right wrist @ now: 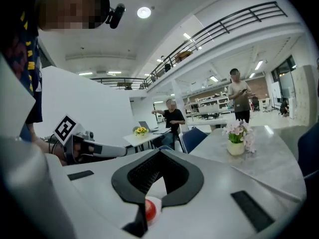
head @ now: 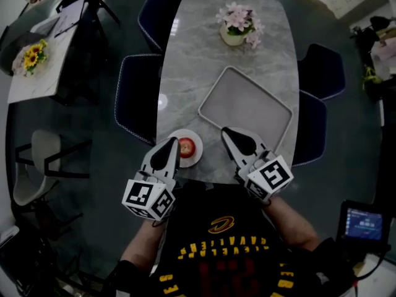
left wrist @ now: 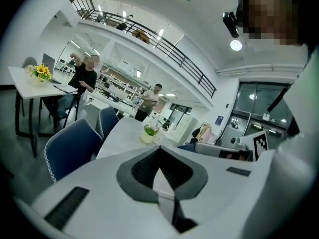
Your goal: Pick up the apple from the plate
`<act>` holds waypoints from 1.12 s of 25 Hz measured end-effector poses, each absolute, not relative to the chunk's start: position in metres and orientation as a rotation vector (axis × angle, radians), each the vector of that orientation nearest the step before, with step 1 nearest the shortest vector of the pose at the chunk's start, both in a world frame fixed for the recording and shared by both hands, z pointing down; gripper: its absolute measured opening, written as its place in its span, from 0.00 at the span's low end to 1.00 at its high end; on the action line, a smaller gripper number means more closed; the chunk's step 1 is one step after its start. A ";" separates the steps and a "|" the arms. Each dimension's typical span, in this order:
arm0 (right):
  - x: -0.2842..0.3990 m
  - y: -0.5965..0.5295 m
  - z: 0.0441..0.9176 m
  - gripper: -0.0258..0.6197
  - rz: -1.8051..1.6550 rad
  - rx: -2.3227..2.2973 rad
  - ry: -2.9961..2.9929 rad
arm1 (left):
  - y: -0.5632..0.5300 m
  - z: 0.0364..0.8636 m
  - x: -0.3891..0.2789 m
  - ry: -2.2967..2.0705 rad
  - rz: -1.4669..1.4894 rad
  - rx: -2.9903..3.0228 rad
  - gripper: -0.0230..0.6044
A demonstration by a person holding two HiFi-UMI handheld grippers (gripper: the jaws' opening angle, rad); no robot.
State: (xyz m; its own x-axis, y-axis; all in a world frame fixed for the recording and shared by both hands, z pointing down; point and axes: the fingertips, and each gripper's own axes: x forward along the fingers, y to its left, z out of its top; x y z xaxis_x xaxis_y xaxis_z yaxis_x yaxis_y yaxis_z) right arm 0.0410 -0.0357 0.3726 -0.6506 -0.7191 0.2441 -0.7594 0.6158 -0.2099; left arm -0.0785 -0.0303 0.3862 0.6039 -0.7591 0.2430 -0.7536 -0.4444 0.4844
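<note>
A red apple [head: 185, 146] sits on a small white plate [head: 196, 157] at the near edge of the grey marble table [head: 204, 48]. My left gripper [head: 174, 142] is shut and empty, with its tip at the plate's left rim, just beside the apple. My right gripper [head: 225, 130] is also shut and empty, a short way to the right of the plate and over the near corner of the tray. In the right gripper view the apple [right wrist: 150, 209] shows low through the gap behind the closed jaws. In the left gripper view the apple is hidden.
An empty grey tray [head: 247, 107] lies to the right of the plate. Farther back stands a pot of pink flowers [head: 235, 33]. Dark blue chairs [head: 136, 94] line both long sides of the table. Other people are at a second table [head: 43, 60] on the left.
</note>
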 end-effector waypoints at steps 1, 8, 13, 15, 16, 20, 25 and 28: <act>0.041 -0.036 0.363 0.05 0.409 1.249 -2.715 | -0.031 0.379 -0.073 -1.171 -0.038 2.280 0.04; 0.044 -0.023 0.342 0.05 0.335 1.346 -2.716 | -0.023 0.358 -0.040 -1.056 -0.069 2.347 0.04; 0.048 -0.016 0.344 0.05 0.325 1.387 -2.684 | -0.020 0.359 -0.023 -0.981 -0.072 2.390 0.04; 0.048 -0.014 0.345 0.05 0.332 1.393 -2.668 | -0.021 0.357 -0.019 -0.960 -0.070 2.389 0.04; 0.049 -0.014 0.346 0.05 0.334 1.393 -2.663 | -0.022 0.357 -0.017 -0.953 -0.074 2.389 0.04; 0.053 -0.017 0.355 0.05 0.319 1.395 -2.667 | -0.023 0.367 -0.007 -0.932 -0.065 2.392 0.04; 0.044 -0.005 0.343 0.05 0.329 1.411 -2.663 | -0.007 0.362 -0.006 -0.897 -0.067 2.411 0.04; 0.048 -0.003 0.345 0.05 0.324 1.416 -2.662 | -0.008 0.361 -0.004 -0.896 -0.069 2.411 0.04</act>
State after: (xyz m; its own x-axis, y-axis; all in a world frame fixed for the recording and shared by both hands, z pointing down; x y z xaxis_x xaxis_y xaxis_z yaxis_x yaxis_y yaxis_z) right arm 0.0479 -0.0033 0.3453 -0.5593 -0.8057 0.1949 -0.8290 0.5425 -0.1361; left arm -0.0044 -0.0085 0.3605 0.7754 -0.6154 0.1416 -0.5867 -0.6191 0.5220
